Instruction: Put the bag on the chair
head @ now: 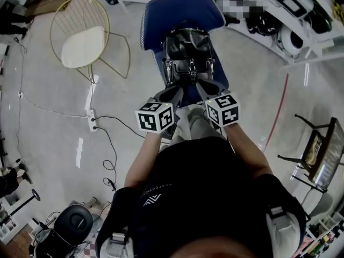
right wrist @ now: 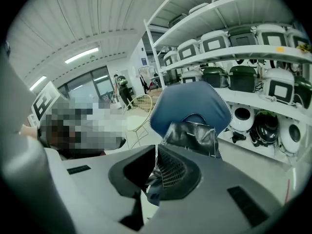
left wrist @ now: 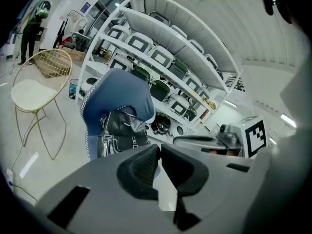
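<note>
Slippage looks the main risk: the bag stands upright on the seat of the blue chair, leaning on the backrest (nothing else props it), so a knock from either gripper could plausibly tip it forward onto the floor. The fingers of the left gripper are pressed together with nothing between them; the right gripper is likewise closed and empty. The bag lies straight ahead of both, beyond the fingertips and apart from them in the gripper views.

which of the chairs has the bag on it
The blue padded chair: the black bag sits on its seat. The gold wire chair, at its left in the head view, holds only a white cushion.
</note>
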